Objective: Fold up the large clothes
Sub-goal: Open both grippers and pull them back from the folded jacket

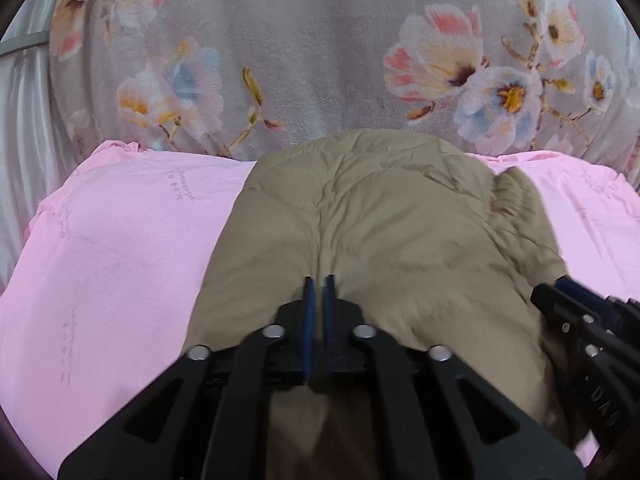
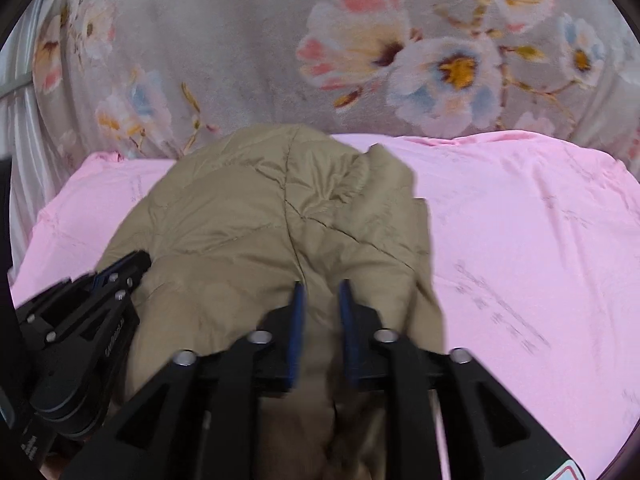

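Pink sheet (image 2: 520, 240) bears a folded tan jacket (image 2: 248, 216).

Left tool (image 1: 319, 280) tilted down, jaws narrowly parted. Right tool (image 2: 321, 286) alongside, tilted down, jaws wider apart.

One tan padded jacket (image 1: 372, 232), one pink sheet (image 1: 120, 240), one floral blanket (image 1: 320, 48), two grippers (image 1: 319, 280).
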{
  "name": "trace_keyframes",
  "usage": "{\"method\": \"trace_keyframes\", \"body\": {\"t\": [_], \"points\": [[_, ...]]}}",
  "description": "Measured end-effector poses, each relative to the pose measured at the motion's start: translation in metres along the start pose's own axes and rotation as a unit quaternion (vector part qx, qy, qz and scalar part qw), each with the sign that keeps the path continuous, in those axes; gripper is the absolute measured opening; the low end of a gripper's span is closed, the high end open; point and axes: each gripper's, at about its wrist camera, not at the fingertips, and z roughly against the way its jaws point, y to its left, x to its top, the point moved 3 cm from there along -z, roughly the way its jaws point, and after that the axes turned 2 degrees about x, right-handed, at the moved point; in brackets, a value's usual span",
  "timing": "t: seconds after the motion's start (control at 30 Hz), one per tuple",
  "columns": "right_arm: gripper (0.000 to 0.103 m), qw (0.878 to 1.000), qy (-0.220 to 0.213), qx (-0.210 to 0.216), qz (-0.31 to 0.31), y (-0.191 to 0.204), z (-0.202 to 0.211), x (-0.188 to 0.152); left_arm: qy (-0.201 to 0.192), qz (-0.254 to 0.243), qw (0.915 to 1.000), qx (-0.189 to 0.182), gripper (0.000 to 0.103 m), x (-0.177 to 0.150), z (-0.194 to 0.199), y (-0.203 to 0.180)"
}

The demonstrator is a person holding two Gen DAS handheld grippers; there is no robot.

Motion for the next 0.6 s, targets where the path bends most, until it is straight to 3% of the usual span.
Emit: {"method": "trace_keyframes", "body": {"t": [0.03,0.07,0.1,0.3,0.6], "points": [[0.06,1.0,-0.001,-0.003,0.0,-0.002,0.011,-0.006,-0.006,0.003,1.0,0.002,0.046,-0.006,0.013,0.002],[0.061,1.0,0.0,-0.007,0.001,-0.005,0.021,-0.014,-0.012,0.007,0.9999,0.009,0.082,-0.012,0.026,0.005],[0.062,1.0,0.005,-0.014,0.007,-0.007,0.033,-0.025,-0.019,0.017,0.9995,0.016,0.095,-0.021,0.042,0.01],[0.074,0.999,0.034,-0.039,0.012,-0.016,0.083,-0.078,0.01,0.026,0.9996,-0.007,0.094,-0.065,0.096,0.021],[0.086,0.997,0.057,-0.054,0.002,-0.012,0.126,-0.127,0.055,0.014,0.9983,0.012,0.098,-0.115,0.148,0.024]]}}
